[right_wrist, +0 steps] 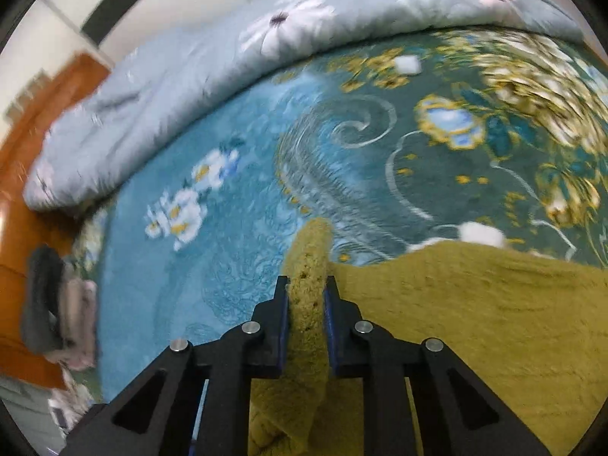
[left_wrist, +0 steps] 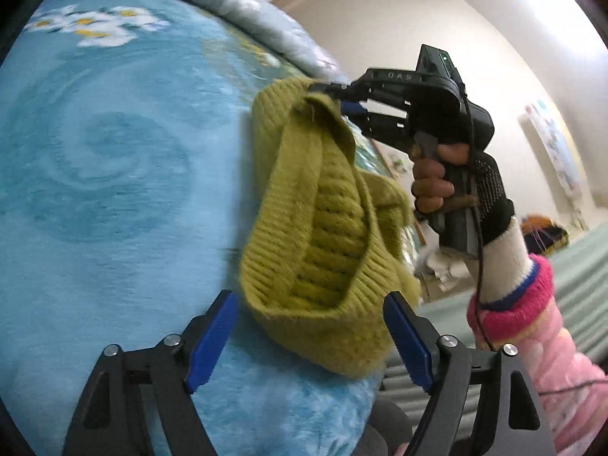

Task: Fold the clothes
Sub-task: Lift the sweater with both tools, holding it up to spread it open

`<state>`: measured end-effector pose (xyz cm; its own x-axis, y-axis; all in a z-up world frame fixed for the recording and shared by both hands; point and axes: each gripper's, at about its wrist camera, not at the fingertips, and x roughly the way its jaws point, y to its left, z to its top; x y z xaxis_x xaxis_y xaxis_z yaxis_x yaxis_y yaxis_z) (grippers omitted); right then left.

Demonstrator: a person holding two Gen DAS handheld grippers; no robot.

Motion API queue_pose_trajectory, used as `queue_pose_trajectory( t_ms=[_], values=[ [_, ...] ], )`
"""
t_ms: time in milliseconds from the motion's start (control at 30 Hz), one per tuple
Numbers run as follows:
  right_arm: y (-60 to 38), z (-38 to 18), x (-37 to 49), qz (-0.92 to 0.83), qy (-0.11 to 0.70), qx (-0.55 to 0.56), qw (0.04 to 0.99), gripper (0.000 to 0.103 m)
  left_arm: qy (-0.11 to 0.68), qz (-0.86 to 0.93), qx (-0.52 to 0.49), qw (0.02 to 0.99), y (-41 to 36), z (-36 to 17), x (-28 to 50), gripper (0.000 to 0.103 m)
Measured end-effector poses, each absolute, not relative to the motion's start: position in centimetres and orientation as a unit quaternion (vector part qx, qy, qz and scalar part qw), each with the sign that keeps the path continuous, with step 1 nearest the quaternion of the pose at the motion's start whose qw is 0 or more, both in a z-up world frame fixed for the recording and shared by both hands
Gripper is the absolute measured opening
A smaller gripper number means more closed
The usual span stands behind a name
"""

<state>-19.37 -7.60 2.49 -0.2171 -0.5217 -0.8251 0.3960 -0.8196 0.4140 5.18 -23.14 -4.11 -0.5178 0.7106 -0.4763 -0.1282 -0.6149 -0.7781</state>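
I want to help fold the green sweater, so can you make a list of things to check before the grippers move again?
1. Right gripper shut on the green sweater: ok, a knit fold sits pinched between its pads.
2. Left gripper open: ok, its jaws stand wide on either side of the ribbed hem, pads not pressing.
3. Sweater lifted off the blue blanket: ok in the left wrist view, where it hangs from the right gripper.
4. Sweater spread flat: not ok, it is bunched.
5. Room on the blanket: ok, bare blanket beside the sweater.
6. Sleeves untangled: cannot tell.
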Motion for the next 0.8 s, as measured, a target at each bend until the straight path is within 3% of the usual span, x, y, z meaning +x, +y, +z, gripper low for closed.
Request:
queue_pose_trajectory(
  t_ms=[200, 433, 533, 600, 700, 800],
  values=[
    [-2.4, 6.5, -17.0, -0.795, -0.117, 0.491, 0.336, 0.017, -0.297, 0.81, -0.431, 0.264, -20.1, -4.9, 3.7, 0.089],
    [1.3, 10.2, -14.6, -0.811, -0.145, 0.447, 0.349, 0.017, -0.285, 0.818, -0.417, 0.276, -17.7, -3.7, 2.6, 0.087],
    [2.5, 11.7, -13.9, -0.818, -0.155, 0.431, 0.348, 0.017, -0.27, 0.827, -0.402, 0.286, -16.5, -2.6, 2.8, 0.072],
    [3.3, 12.7, -13.4, -0.823, -0.162, 0.42, 0.346, 0.017, -0.247, 0.837, -0.395, 0.286, -15.7, -1.7, 3.3, 0.05],
    [4.1, 14.5, -12.4, -0.832, -0.165, 0.404, 0.343, 0.017, -0.222, 0.848, -0.391, 0.282, -15.0, -0.6, 3.8, 0.026],
    [4.7, 16.3, -11.1, -0.842, -0.162, 0.39, 0.337, 0.017, -0.203, 0.871, -0.369, 0.252, -15.5, 1.2, 4.2, 0.018]
  ],
)
